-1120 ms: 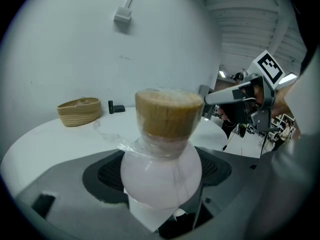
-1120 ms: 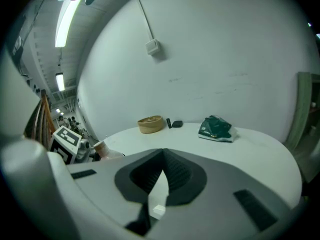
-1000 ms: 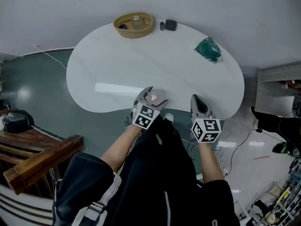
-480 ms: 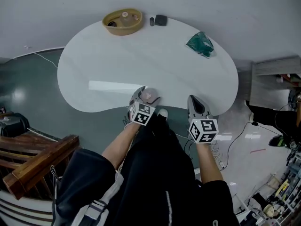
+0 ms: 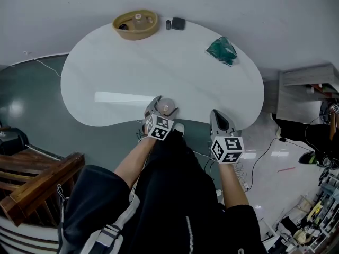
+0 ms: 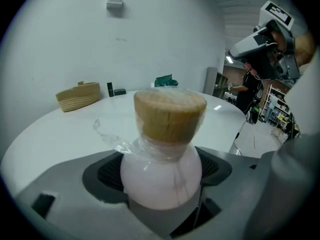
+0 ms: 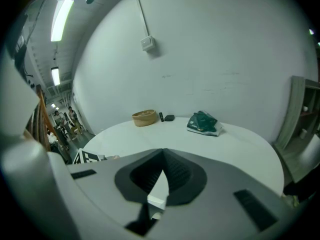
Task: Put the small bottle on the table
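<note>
Bottle position settles the coming move: the small round pink bottle [image 6: 161, 171], its cork stopper [image 6: 170, 115] wrapped in clear film, stands upright with its long axis vertical between the jaws of the left gripper [image 5: 160, 109]. Those jaws stand wide and press on its bulb from both sides. In the head view it sits just inside the near edge of the white kidney-shaped surface [image 5: 132, 67]; whether its base touches that surface I cannot tell. The right gripper [image 5: 219, 121], jaws together and empty, hangs at the same near edge, apart from the bottle. Setting down looks like the left's job alone: lower straight, then release.
</note>
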`<action>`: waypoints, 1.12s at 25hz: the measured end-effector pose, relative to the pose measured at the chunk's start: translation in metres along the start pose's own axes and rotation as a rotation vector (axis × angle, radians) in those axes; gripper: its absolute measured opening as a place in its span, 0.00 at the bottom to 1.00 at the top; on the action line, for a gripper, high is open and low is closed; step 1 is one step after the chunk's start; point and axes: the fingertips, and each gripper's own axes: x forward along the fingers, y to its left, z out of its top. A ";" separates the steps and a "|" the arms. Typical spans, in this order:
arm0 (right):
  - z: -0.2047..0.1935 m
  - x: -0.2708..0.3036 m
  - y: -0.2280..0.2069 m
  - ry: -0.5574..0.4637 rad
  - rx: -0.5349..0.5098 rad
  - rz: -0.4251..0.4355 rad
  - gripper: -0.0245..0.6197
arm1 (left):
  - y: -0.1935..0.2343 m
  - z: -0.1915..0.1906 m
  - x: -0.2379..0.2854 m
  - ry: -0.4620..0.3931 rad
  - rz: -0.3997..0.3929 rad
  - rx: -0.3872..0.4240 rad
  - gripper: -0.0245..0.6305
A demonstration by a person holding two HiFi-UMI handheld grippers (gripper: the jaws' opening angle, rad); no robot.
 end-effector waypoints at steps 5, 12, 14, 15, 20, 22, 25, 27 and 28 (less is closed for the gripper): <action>0.002 0.007 0.014 -0.009 -0.009 0.041 0.04 | -0.006 0.002 -0.008 -0.001 -0.052 -0.011 0.77; 0.013 0.022 0.035 -0.043 -0.047 0.098 0.04 | 0.011 0.000 -0.079 -0.022 0.002 -0.042 0.58; 0.019 0.025 0.041 -0.063 -0.067 0.113 0.04 | 0.022 0.002 -0.102 -0.045 0.035 -0.063 0.50; 0.022 0.026 0.044 -0.075 -0.077 0.120 0.04 | 0.028 0.006 -0.112 -0.058 0.051 -0.072 0.45; 0.046 0.030 0.060 -0.149 -0.106 0.165 0.04 | 0.054 0.037 -0.153 -0.118 0.125 -0.074 0.20; 0.053 0.029 0.064 -0.170 -0.117 0.176 0.04 | 0.062 0.055 -0.168 -0.161 0.153 -0.062 0.09; 0.066 0.027 0.067 -0.203 -0.126 0.181 0.04 | 0.073 0.089 -0.188 -0.229 0.187 -0.038 0.05; 0.072 0.025 0.069 -0.220 -0.144 0.189 0.04 | 0.079 0.103 -0.197 -0.257 0.196 -0.035 0.05; 0.075 0.024 0.071 -0.226 -0.155 0.194 0.04 | 0.081 0.109 -0.201 -0.271 0.200 -0.033 0.05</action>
